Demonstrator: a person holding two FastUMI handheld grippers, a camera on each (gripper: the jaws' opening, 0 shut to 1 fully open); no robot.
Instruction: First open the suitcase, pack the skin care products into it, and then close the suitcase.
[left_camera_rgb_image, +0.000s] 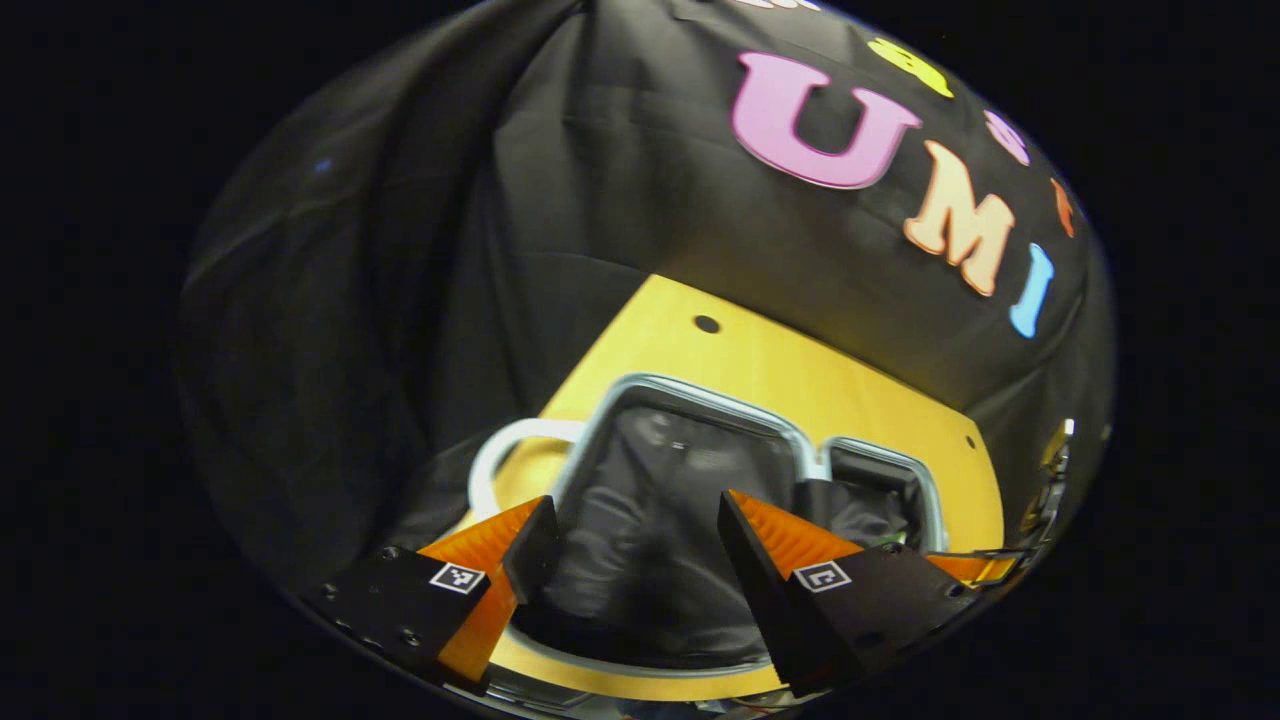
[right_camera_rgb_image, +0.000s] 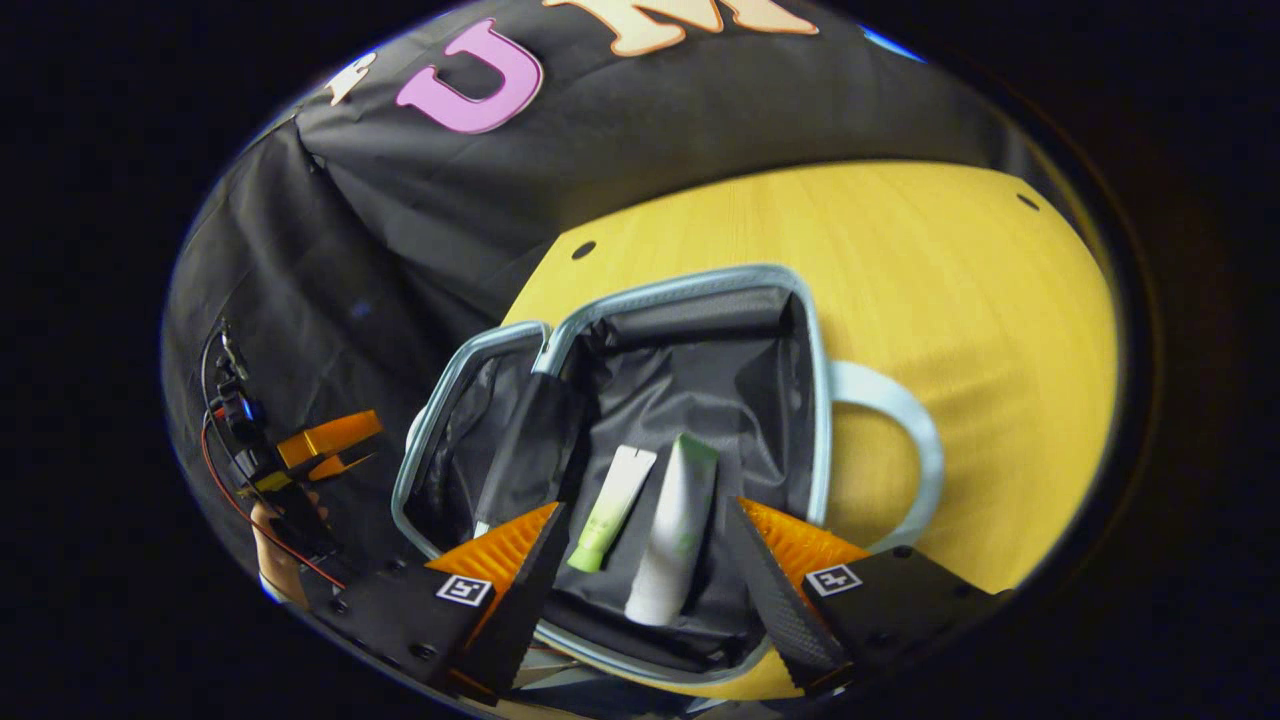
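- Nearest, the right gripper (right_camera_rgb_image: 640, 570) is seen with its jaws held apart and nothing between them, poised above the open suitcase (right_camera_rgb_image: 690, 290).
- Directly ahead of those jaws, two skin care products are found lying on the dark lining of the larger half: a green-capped tube (right_camera_rgb_image: 612, 505) and, just beside it, a white tube (right_camera_rgb_image: 672, 535). Their long axes run roughly along the gripper's line of sight, caps toward the near rim.
- Packing is judged done for these two; closing is judged to be the step left, turning on the smaller lid half (right_camera_rgb_image: 455, 440), which lies flat beside the main half, toward the worktop's edge by the black cloth.
- The left gripper (left_camera_rgb_image: 635, 555) is likewise seen with jaws apart and empty, over the suitcase rim; the lid half is judged nearer to it.
- A pale handle (right_camera_rgb_image: 905, 450) is seen on the side away from the lid.
- Farther off, the yellow wooden worktop (right_camera_rgb_image: 900, 260) is bounded by the cloth wall (right_camera_rgb_image: 420, 220).
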